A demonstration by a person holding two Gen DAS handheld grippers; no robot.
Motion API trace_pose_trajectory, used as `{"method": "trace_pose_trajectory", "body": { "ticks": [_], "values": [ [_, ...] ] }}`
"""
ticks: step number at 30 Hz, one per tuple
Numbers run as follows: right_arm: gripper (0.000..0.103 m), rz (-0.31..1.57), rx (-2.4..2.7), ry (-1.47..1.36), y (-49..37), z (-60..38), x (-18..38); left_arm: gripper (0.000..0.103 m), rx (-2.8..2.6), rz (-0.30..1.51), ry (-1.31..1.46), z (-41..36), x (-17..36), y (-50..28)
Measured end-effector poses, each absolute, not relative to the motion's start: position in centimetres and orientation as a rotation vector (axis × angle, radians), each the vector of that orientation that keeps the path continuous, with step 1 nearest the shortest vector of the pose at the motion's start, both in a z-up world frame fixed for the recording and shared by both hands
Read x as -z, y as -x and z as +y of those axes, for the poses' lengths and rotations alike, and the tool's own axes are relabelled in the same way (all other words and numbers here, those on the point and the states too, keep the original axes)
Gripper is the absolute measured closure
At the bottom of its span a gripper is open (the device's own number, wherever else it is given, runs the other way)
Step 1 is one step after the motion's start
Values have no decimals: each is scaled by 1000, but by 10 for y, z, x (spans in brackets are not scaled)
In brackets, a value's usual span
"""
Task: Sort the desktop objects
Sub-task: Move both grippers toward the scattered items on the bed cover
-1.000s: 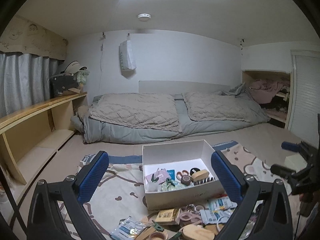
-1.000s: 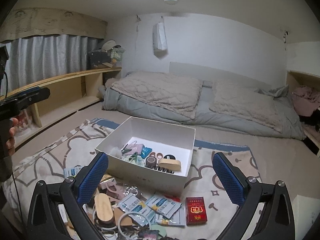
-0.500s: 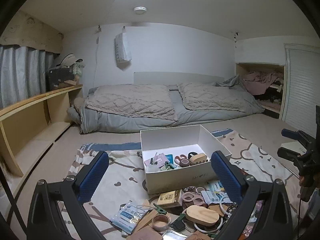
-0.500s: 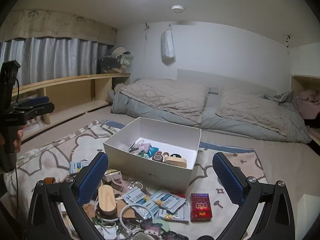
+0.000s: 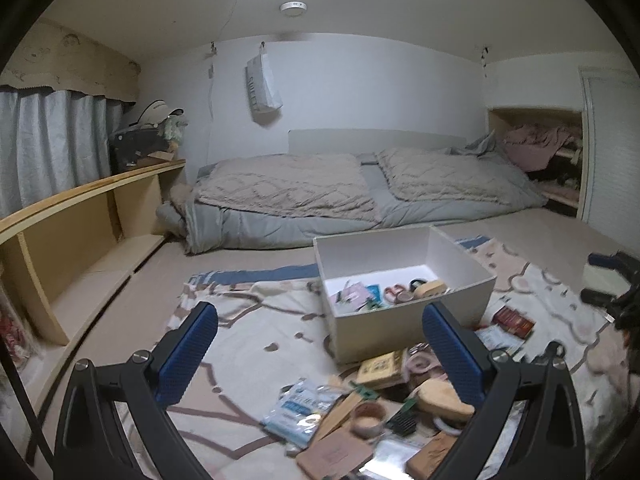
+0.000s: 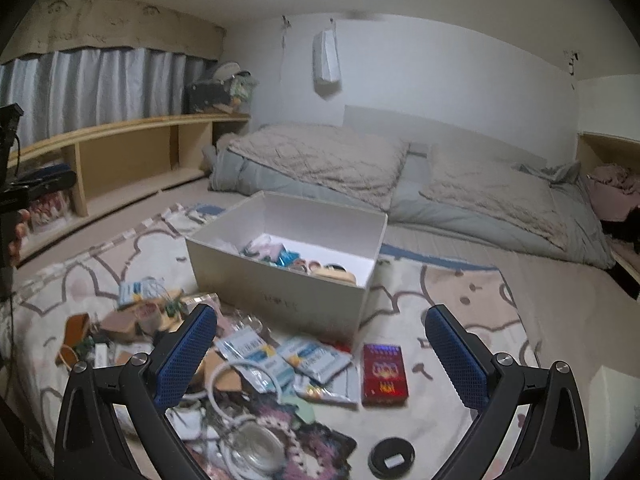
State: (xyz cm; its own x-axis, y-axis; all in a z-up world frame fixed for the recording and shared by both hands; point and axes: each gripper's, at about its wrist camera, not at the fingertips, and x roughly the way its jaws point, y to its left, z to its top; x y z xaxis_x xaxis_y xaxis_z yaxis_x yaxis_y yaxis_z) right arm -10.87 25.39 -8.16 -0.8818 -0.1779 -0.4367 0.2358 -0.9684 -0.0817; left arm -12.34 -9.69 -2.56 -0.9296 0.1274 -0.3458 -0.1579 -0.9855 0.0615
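Note:
A white open box (image 5: 404, 320) (image 6: 280, 292) stands on a patterned blanket and holds small items, among them tape rolls and a wooden block. A pile of loose things lies in front of it: blue-white packets (image 5: 300, 404) (image 6: 316, 360), a tape roll (image 5: 368, 420), a wooden brush (image 5: 444, 396), a red box (image 6: 384, 374) (image 5: 514, 320), a black round lid (image 6: 392, 458). My left gripper (image 5: 320, 352) is open and empty above the pile. My right gripper (image 6: 320, 354) is open and empty above the packets.
A bed with grey and beige quilts (image 5: 360, 192) lies behind the box. A wooden shelf (image 5: 80, 232) runs along the left wall under curtains. The other gripper shows at the right edge of the left wrist view (image 5: 612, 292).
Both grippers have moved back and lower toward the pile, and the views have swung. The box now looks farther off and more of the loose things show. Both stay open.

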Motion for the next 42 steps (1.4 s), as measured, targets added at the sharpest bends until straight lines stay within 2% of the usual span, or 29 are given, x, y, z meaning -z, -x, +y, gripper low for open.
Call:
{"method": "trace_pose_trajectory", "body": {
  "ticks": [10, 23, 37, 42],
  "values": [
    [0, 199, 2882, -717, 107, 277, 111, 0, -2957, 205, 596, -123, 62, 118],
    [0, 231, 2924, -954, 109, 312, 160, 0, -2940, 277, 839, -150, 119, 119],
    [0, 74, 2957, -1224, 116, 350, 197, 0, -2852, 322, 1036, -150, 162, 122],
    [0, 81, 2952, -1287, 119, 352, 209, 0, -2819, 342, 1064, -146, 169, 122]
  ]
}}
